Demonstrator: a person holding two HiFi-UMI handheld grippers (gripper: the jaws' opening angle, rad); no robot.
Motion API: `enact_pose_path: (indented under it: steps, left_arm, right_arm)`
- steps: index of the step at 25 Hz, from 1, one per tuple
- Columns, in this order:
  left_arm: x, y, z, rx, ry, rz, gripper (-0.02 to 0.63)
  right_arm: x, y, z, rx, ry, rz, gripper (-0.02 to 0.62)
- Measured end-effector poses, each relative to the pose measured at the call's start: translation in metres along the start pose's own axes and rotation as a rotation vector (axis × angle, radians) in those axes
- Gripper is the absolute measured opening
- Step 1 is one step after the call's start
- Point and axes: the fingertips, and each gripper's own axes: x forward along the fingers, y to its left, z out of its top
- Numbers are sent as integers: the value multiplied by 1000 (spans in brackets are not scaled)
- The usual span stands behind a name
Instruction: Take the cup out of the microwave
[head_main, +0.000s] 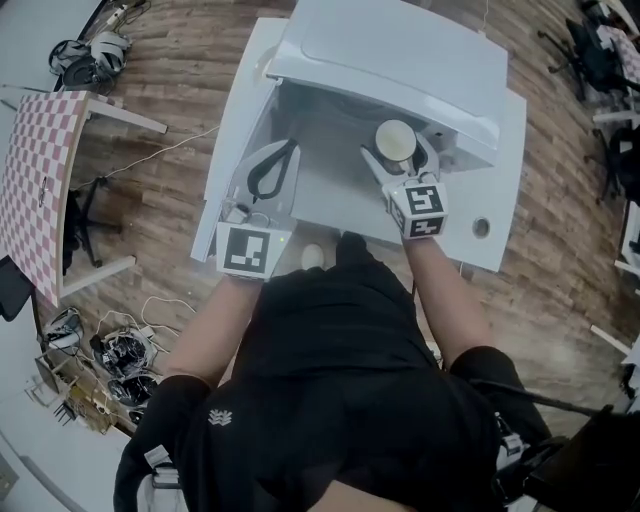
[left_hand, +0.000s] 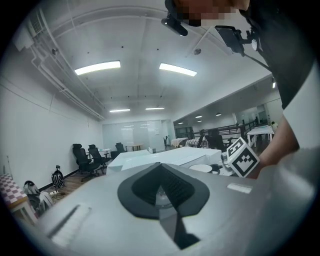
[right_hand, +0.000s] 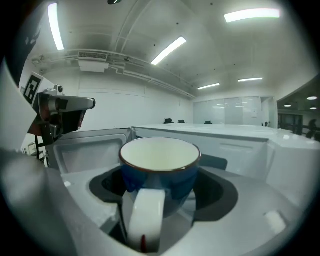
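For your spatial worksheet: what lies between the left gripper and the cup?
In the head view, bare grey surface, then one jaw of the right gripper holding the cup.

- The cup (right_hand: 160, 175) is deep blue outside and cream inside, with a thin brown rim and a white handle.
- The microwave (head_main: 400, 50) is plain white, and so is the desk (head_main: 505, 200) under it.
- The left hand-held gripper (left_hand: 161, 172) and the right hand-held gripper (head_main: 398, 150) are pale grey with black jaw pads.
- Each marker cube (head_main: 247, 250) bears black squares on white.
- The floor (head_main: 170, 60) is brown wood planking.
- The side desk (head_main: 40, 170) has pink-and-white checks.
- The person's top (head_main: 330, 380) is black.
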Motion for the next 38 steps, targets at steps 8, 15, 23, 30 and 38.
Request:
enact_pose_path:
  steps: [8, 15, 23, 30, 38]
  left_arm:
    - [-7, 12, 16, 8, -31, 22, 6]
    - [-6, 29, 29, 11, -46, 49, 6]
    - [2, 32, 55, 38, -78, 36, 6]
    - [8, 31, 69, 43, -74, 4, 6]
    - [8, 37, 84, 40, -58, -20, 6]
  right_arm:
    - [-24, 0, 27, -9, -14, 8, 394]
    - [-41, -9, 51, -1, -20, 1, 394]
    - [-60, -27, 71, -1, -24, -7, 394]
    - [-72, -28, 87, -10, -18, 9, 394]
    - [-78, -30, 113, 10, -40, 6, 394]
